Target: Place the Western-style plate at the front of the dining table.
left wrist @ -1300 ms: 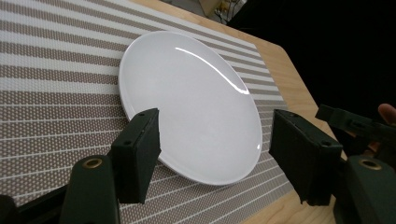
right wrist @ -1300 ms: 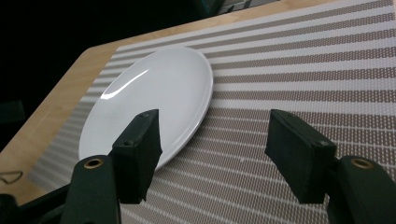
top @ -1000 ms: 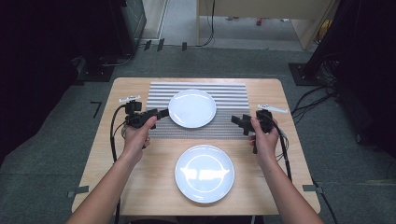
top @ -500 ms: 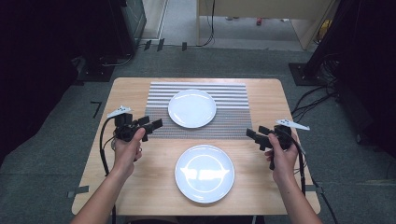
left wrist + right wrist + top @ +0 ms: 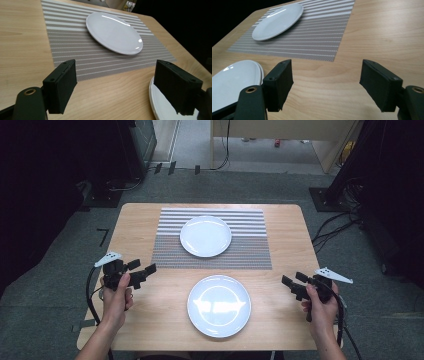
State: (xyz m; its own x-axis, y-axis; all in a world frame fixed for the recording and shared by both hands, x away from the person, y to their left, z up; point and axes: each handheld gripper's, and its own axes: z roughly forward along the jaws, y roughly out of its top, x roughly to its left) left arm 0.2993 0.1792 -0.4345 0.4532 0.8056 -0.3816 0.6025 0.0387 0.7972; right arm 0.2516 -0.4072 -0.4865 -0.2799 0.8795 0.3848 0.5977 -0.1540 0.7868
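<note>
Wooden table (image 5: 140, 220) seen from above, with my two hands at its near corners. My left hand-held gripper (image 5: 142, 268) hovers over the left edge of the table, jaws spread wide and empty, pointing inward toward the middle; my left hand (image 5: 117, 295) grips it from behind. My right hand-held gripper (image 5: 291, 282) sits near the right edge, jaws likewise wide apart and holding nothing, also pointing inward, with my right hand (image 5: 320, 307) behind it. A striped grey-and-white placemat (image 5: 250, 250) lies across the far half of the table, leaving bare wood as a margin on its left, right and far sides. The far plate (image 5: 205, 236), white, round and glossy, rests on the placemat, centred left to right. The near plate (image 5: 219, 305), also white and glossy with ceiling light reflected in it, lies on bare wood just beyond the placemat's near edge, close to the table's front edge. Open wood lies between each hand-held gripper and the near plate. In the left gripper view the near plate's rim (image 5: 160, 105) shows partly behind the right-hand jaw, and the far plate (image 5: 113, 32) lies ahead on the placemat (image 5: 75, 50). In the right gripper view the near plate (image 5: 234, 77) lies at the left, clear of the jaws, with bare table (image 5: 387, 32) ahead.
</note>
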